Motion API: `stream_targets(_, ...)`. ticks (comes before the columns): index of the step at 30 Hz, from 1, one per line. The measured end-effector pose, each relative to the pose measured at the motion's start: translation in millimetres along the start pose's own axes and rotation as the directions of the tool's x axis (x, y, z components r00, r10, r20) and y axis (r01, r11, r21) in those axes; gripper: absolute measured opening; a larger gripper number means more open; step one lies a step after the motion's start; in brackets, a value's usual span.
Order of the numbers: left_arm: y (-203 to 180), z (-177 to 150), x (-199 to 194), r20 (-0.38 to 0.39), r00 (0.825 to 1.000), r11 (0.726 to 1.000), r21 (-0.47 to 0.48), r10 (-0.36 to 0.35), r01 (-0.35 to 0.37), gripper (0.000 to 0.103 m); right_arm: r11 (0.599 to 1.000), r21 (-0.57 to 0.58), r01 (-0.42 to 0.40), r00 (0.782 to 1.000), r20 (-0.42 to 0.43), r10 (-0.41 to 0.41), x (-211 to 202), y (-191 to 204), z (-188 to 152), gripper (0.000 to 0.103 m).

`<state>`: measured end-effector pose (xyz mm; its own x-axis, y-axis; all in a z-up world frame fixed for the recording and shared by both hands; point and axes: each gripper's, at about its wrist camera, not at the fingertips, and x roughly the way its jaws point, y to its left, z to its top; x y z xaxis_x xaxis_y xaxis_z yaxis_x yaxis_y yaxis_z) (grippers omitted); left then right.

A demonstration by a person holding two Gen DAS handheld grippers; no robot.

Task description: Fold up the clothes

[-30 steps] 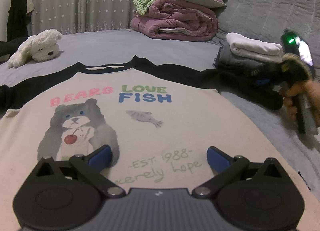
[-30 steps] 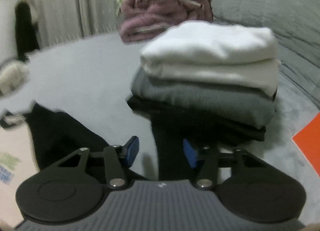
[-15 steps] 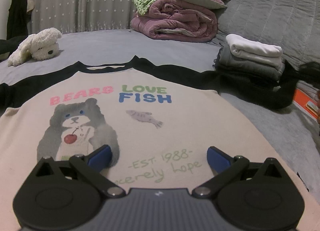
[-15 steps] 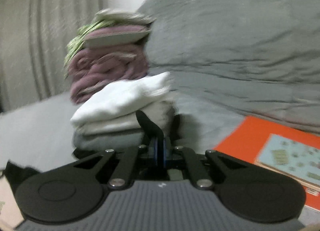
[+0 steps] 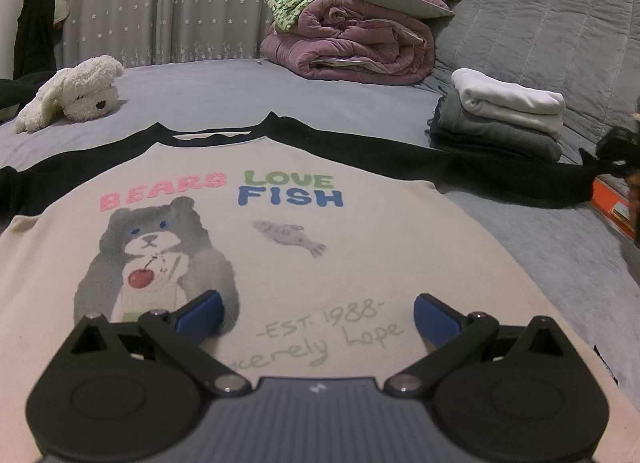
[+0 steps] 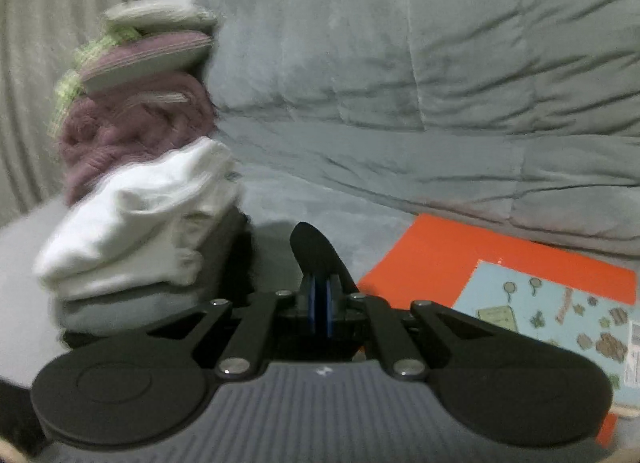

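On the bed the bear shirt [image 5: 248,247] lies flat, unfolded; my right gripper [image 6: 320,303] pinches its black sleeve [image 6: 314,247], my left gripper [image 5: 316,317] gapes wide and empty.

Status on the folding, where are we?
Done: a folded stack, white over grey over black. In hand: the right hand-held gripper is shut on the black sleeve end of the cream bear-print shirt. Left hand-held gripper open above it. Shirt lies flat, unfolded.
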<state>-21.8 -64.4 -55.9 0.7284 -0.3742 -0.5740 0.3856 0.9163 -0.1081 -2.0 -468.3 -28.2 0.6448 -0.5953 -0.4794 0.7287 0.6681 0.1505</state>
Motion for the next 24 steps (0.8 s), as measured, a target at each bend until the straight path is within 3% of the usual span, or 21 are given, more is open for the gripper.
stream_targets(4, 0, 0, 0, 0.0, 1.0, 1.0, -0.001, -0.001, 0.001, 0.102, 0.996, -0.054, 0.066, 0.995, -0.076, -0.07, 37, 19, 8, 0.005)
stream_targets(7, 0, 0, -1, 0.0, 1.0, 1.0, -0.001, -0.002, 0.002, 0.102, 0.998, -0.066, 0.016, 0.989, -0.146, -0.025, 56, 22, 6, 0.009)
stream_targets(10, 0, 0, 0, -0.006, 1.0, 1.0, 0.004, -0.002, 0.002, 0.102, 0.999, -0.034, -0.023, 0.994, -0.111, 0.019, 46, 9, 11, 0.048)
stream_targets(11, -1, 1, 0, -0.01, 1.0, 1.0, 0.008, 0.0, 0.0, 0.102, 0.999, -0.016, -0.039, 0.994, -0.103, 0.038, 40, 2, 14, 0.055)
stream_targets(16, -4, 9, 1, -0.056, 0.998, 1.0, 0.031, -0.003, 0.005, 0.102, 0.986, 0.088, -0.142, 0.984, -0.099, 0.151, 13, -43, 26, 0.055)
stream_targets(18, -8, 18, 1, -0.087, 0.995, 0.997, 0.057, -0.041, 0.046, 0.102, 0.973, 0.132, -0.19, 0.972, -0.114, 0.205, 3, -58, 25, 0.055)
stream_targets(21, -16, 33, 0, -0.123, 0.987, 0.991, 0.082, -0.099, 0.11, 0.102, 0.945, 0.204, -0.256, 0.947, -0.144, 0.288, -7, -73, 18, 0.054)
stream_targets(24, -28, 51, 3, -0.109, 0.985, 0.982, 0.118, -0.134, 0.147, 0.102, 0.901, 0.294, -0.317, 0.906, -0.185, 0.38, -11, -81, 6, 0.051)
